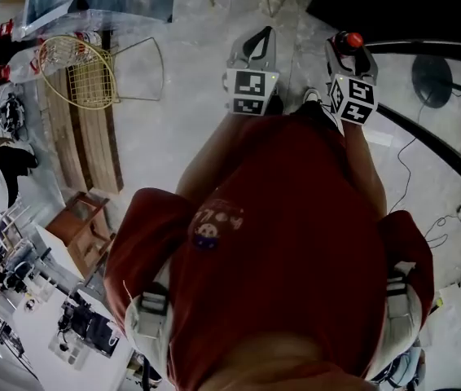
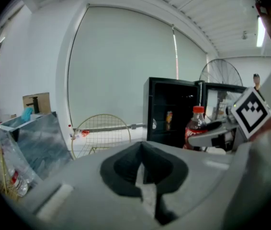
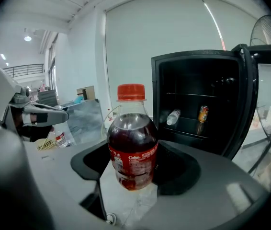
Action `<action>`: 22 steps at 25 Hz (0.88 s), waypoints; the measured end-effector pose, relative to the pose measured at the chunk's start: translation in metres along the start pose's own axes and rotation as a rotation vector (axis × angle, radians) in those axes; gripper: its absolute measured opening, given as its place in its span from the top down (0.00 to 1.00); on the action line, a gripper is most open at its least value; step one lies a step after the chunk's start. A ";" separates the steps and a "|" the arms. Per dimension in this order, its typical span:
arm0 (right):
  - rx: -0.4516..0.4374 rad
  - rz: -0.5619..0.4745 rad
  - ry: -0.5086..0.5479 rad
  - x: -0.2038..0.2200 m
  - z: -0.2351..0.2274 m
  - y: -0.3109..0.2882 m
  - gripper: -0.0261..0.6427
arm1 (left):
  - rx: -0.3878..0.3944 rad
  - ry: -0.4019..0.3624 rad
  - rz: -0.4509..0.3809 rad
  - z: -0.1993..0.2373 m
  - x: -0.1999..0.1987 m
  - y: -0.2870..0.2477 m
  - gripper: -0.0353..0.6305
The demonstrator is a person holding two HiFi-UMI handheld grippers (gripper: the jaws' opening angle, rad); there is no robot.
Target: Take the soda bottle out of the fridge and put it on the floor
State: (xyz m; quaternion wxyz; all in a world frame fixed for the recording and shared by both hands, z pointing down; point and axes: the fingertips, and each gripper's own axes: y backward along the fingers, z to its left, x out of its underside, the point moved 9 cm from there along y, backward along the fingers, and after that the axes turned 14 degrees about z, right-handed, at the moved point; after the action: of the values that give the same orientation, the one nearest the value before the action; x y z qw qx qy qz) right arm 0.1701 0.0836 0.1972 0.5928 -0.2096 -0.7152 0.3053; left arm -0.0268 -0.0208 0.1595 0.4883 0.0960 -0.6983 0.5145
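The soda bottle (image 3: 131,143) stands upright between the jaws of the right gripper (image 3: 134,174), which are spread wide and clamped on its lower body, one pad on each side; its long axis runs straight up and down, across the line the gripper points along, with the red cap (image 3: 131,92) on top and the base just past the jaw tips; the marbled floor (image 3: 126,205) shows below the gripper through the gap between the jaws, well apart from the base, so the coming move looks like a plain lowering with the bottle kept upright; the fridge (image 3: 197,104) is ahead and to the right of this gripper, its door (image 3: 250,95) open, and the bottle is already clear of it; a can (image 3: 202,114) and a small bottle (image 3: 173,117) lying on its side remain on a shelf inside; the left gripper (image 2: 142,164) has its jaws together on nothing and sits off to the right gripper's left, with the soda bottle ahead and to its right, so the right hand is plainly the one to set it down; the red label reads "Coke" in white; the smaller print on it is too fine to read.
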 end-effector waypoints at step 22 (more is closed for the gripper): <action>-0.297 0.059 0.209 0.029 -0.038 0.007 0.52 | -0.259 0.168 0.076 -0.085 0.025 0.035 0.95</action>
State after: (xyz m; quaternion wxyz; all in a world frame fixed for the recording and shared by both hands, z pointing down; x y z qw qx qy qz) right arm 0.2003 0.1149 0.2172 0.6173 -0.3463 -0.6803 0.1903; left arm -0.0119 0.0736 0.1562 0.5333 -0.0378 -0.7188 0.4445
